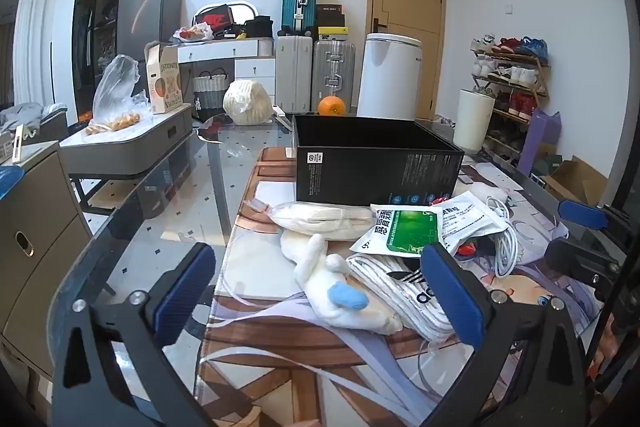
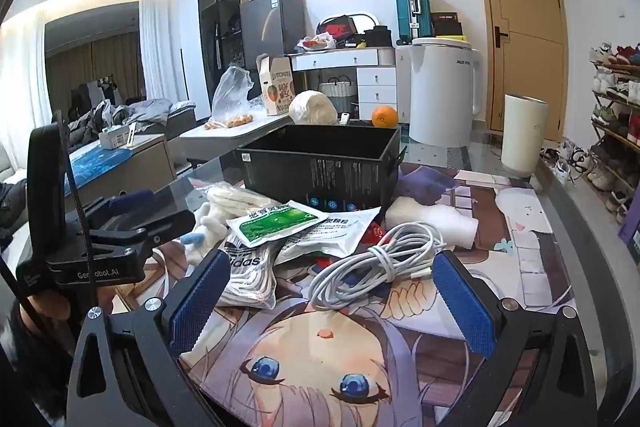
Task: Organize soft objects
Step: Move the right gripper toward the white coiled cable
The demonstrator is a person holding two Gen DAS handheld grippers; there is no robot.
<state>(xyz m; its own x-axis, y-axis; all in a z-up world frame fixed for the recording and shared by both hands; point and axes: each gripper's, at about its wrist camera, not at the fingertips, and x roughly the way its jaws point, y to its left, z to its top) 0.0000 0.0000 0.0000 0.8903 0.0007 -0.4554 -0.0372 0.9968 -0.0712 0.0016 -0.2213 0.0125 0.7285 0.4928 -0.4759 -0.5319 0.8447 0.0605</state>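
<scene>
Your left gripper (image 1: 324,291) has its two blue pads spread to full width and grips nothing; it hovers over one white plush toy (image 1: 340,291) with a blue patch. Your right gripper (image 2: 332,301) is likewise fully spread and empty, with one coiled white cable (image 2: 376,267) lying just ahead, between its pads.

Both grippers face a single pile on the printed mat (image 2: 312,355) that covers the glass table (image 1: 160,211). Count the pile as follows:

- one white plush toy, at the pile's left edge;
- one clear bag of white cloth items (image 1: 328,219), touching the box wall;
- one bagged white garment with black lettering (image 2: 248,275), under the pouches;
- two flat pouches: one green-labelled pouch (image 2: 276,221) lying on one white printed pouch (image 2: 336,233);
- one coiled white cable;
- one white foam piece (image 2: 432,221), right of the pouches;
- a small red item beneath the pouches, too hidden to identify.

One open black box (image 1: 376,163) stands upright behind the pile. One orange (image 1: 331,105) sits beyond the box.
</scene>
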